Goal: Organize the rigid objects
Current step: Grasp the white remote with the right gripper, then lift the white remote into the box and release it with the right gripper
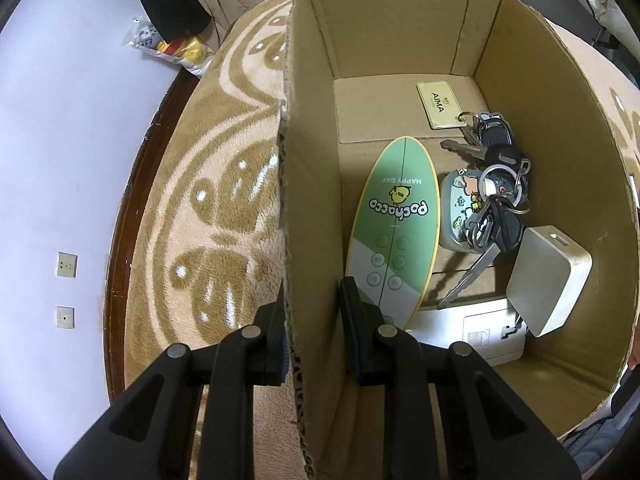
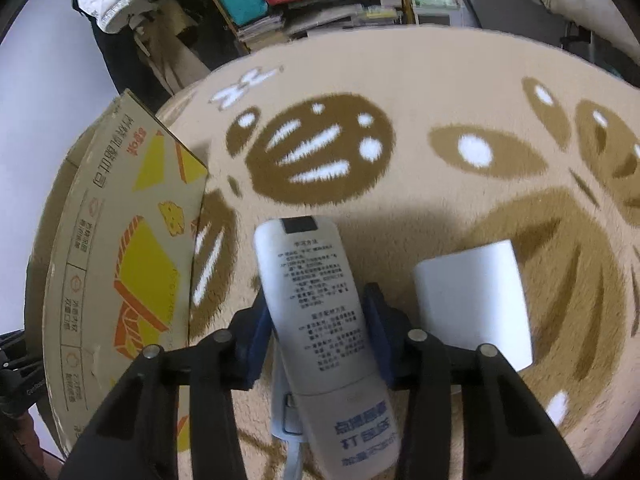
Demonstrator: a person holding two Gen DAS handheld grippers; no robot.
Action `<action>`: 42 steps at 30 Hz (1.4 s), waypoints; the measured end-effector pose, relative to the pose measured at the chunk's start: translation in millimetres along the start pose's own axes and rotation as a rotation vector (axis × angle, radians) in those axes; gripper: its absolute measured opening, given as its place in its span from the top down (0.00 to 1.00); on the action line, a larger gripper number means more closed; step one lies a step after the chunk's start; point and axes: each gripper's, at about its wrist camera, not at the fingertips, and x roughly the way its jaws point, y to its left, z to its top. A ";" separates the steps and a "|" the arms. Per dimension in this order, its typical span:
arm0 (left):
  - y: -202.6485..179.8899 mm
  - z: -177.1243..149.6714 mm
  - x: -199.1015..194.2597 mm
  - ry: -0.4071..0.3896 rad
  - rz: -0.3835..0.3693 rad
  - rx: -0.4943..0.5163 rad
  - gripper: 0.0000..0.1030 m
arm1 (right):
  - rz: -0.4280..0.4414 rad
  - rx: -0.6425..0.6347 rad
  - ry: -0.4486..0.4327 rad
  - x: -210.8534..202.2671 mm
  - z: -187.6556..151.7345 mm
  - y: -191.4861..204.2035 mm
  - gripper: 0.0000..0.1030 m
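- Writing inside the cardboard box: "Pochacco HAPPY DAY" on the green surfboard-shaped remote, "AIMA" on the key tag.
- My left gripper straddles the box wall, fingers apart.
- My right gripper clamps the white remote control, Chinese print facing up, above the carpet.

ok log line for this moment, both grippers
left gripper: astride box wall, gap visible | right gripper: shut on remote above rug | box: holds keys, green board
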 end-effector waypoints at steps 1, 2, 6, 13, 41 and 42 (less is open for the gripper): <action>0.1 0.0 0.2 0.000 0.000 0.001 0.78 | -0.001 0.001 -0.010 -3.1 0.0 0.1 0.56; 0.2 0.1 0.4 0.001 0.000 0.001 0.78 | 0.011 0.005 -0.020 -6.2 0.8 0.2 0.56; -0.1 -0.1 0.7 0.001 0.000 0.001 0.78 | 0.006 0.010 -0.046 -12.4 3.4 -0.7 0.57; -0.1 -0.1 0.8 0.001 -0.001 -0.001 0.78 | 0.040 0.010 -0.147 -33.7 9.7 9.0 0.58; -1.1 0.3 0.8 0.007 -0.004 -0.005 0.78 | 0.251 -0.156 -0.524 -136.7 19.4 74.3 0.58; -0.4 0.2 1.1 0.007 -0.005 -0.005 0.78 | 0.270 -0.168 -0.541 -143.8 18.9 78.6 0.58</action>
